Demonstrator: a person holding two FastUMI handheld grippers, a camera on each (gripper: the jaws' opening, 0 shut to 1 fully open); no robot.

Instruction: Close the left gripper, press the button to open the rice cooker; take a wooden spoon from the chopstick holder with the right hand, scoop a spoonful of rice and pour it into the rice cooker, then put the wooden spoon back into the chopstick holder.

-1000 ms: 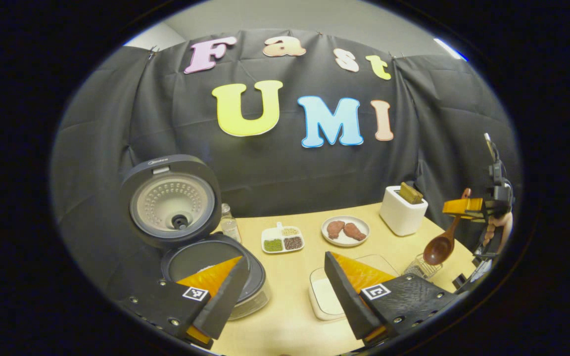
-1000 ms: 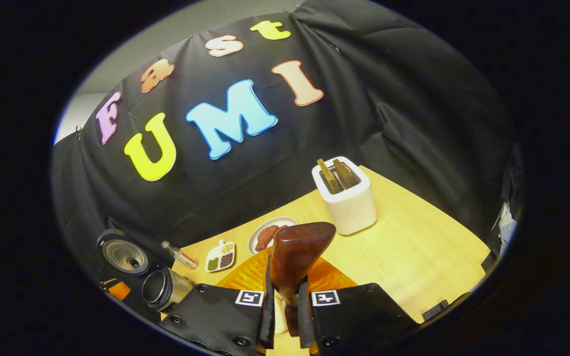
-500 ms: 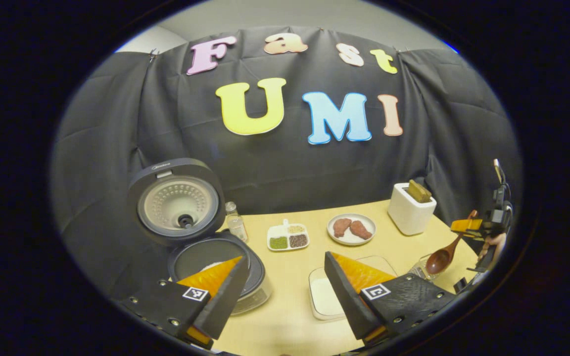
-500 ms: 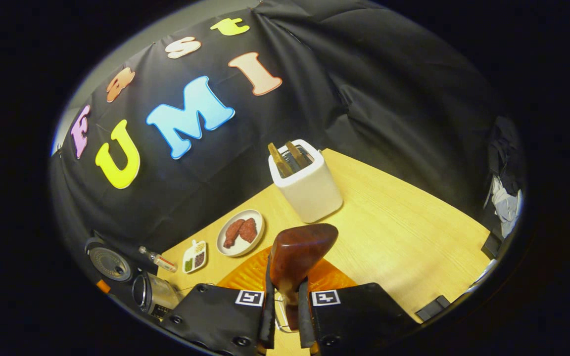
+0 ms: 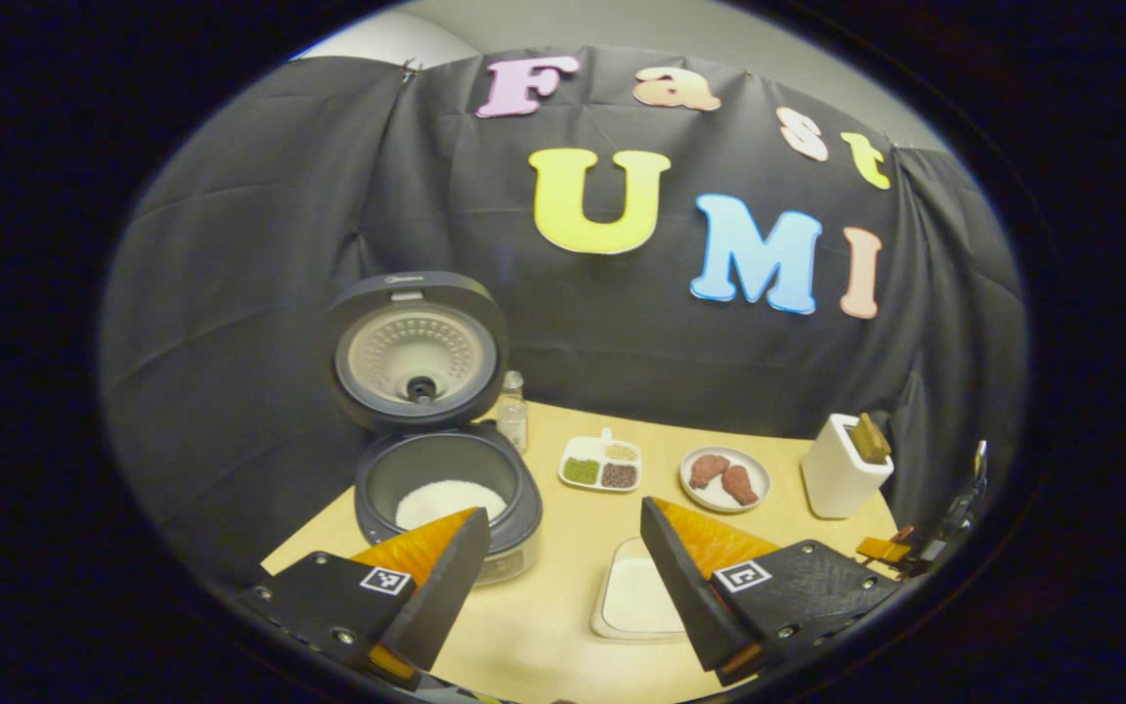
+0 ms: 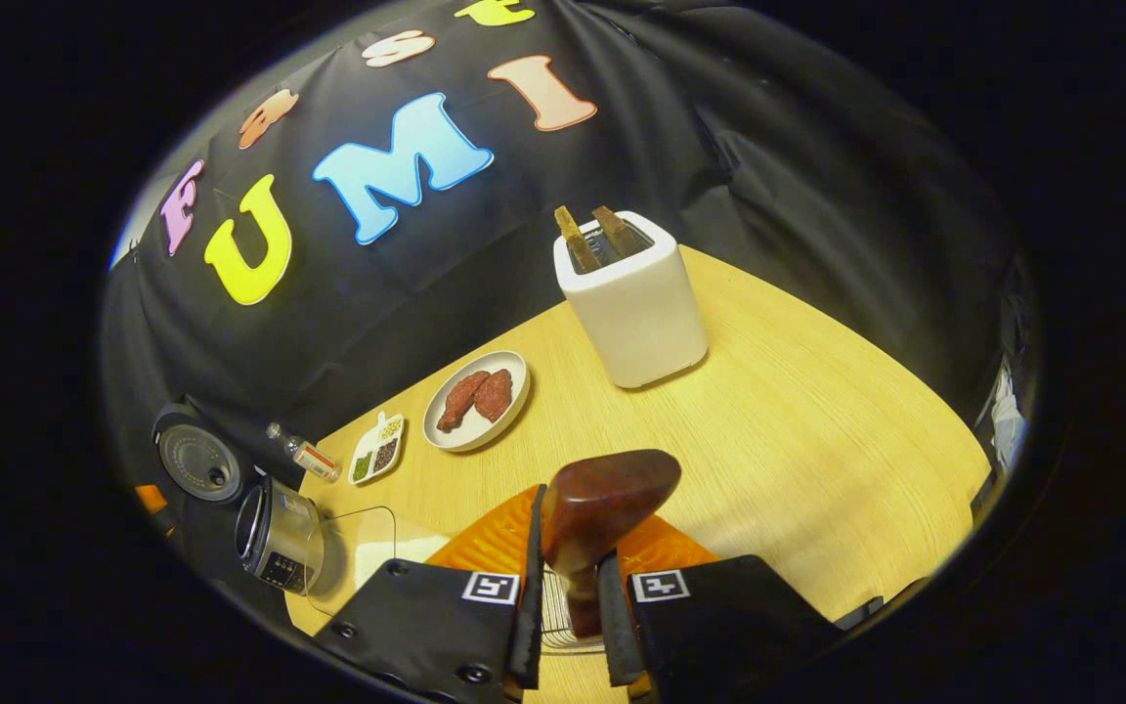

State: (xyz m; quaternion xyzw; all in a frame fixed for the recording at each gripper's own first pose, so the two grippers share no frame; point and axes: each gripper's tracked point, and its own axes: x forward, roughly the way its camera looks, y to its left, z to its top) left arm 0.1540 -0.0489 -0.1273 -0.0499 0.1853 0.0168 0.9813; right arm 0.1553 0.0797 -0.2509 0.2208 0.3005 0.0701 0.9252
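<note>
In the right gripper view my right gripper [image 6: 568, 611] is shut on the dark wooden spoon [image 6: 607, 489], whose brown end rises above the fingers. The wire chopstick holder [image 6: 555, 616] shows right beneath, between the fingers. In the left gripper view my left gripper [image 5: 558, 577] stands open over the table with nothing in it. The rice cooker [image 5: 448, 489] sits at the left with its lid [image 5: 416, 350] raised and white rice [image 5: 446, 501] in the pot. The right gripper [image 5: 887, 550] is low at the far right edge. The cooker [image 6: 275, 533] lies far left in the right gripper view.
A clear rice container [image 5: 633, 596] lies between cooker and holder. Behind it are a divided dish of grains [image 5: 600, 464], a plate with two brown pieces [image 5: 724, 479], a small bottle [image 5: 512, 411] and a white toaster [image 6: 631, 298]. The black cloth wall bounds the table.
My right gripper has come down with the spoon toward the wire holder. My left gripper has swung so the cooker sits nearer the view's middle, its rice now showing.
</note>
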